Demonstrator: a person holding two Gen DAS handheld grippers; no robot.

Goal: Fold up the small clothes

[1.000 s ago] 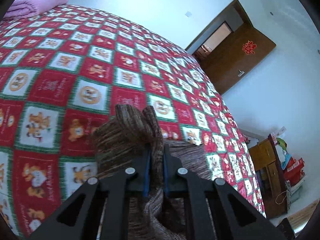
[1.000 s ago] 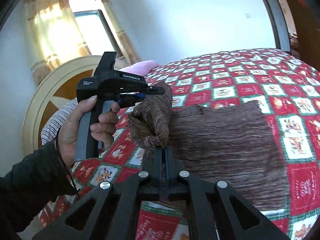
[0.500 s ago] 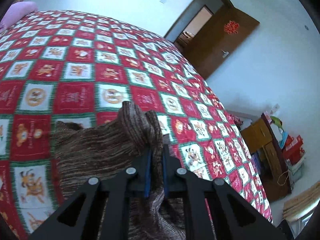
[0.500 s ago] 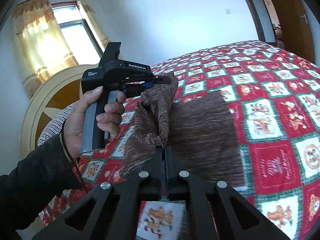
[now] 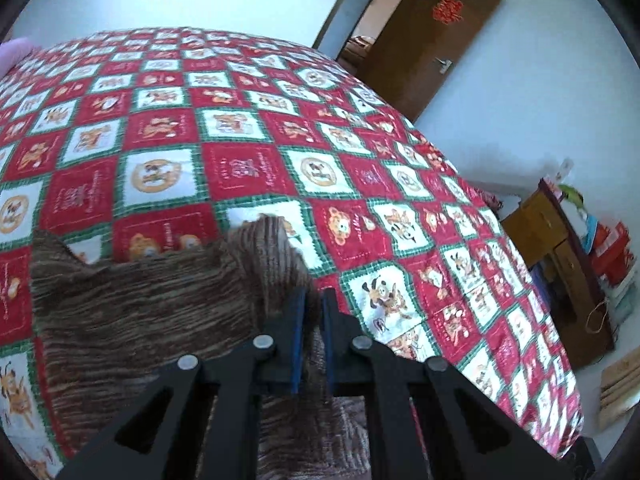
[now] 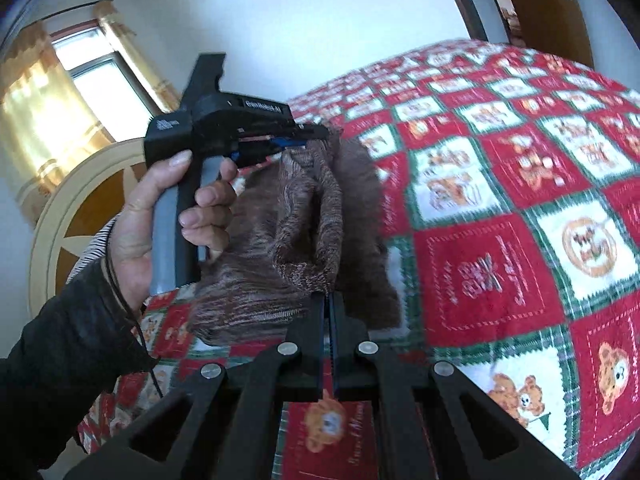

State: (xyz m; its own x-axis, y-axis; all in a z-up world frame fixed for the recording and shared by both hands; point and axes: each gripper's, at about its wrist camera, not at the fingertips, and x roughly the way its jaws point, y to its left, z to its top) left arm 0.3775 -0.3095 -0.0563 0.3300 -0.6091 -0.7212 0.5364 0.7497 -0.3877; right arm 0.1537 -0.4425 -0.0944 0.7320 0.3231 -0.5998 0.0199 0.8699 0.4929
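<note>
A: The left gripper is clamped on a raised fold of the brown striped knitted garment; the right gripper pinches its lower hem.

B: And the garment?

A: Partly lifted, the rest lying on the red-and-white checked cartoon quilt covering the bed.

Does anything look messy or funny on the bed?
Only the brown knit: it is bunched and lifted off the quilt, pinched by both tools, left and right. That's folding in progress. Nothing looks spilled or torn.
</note>
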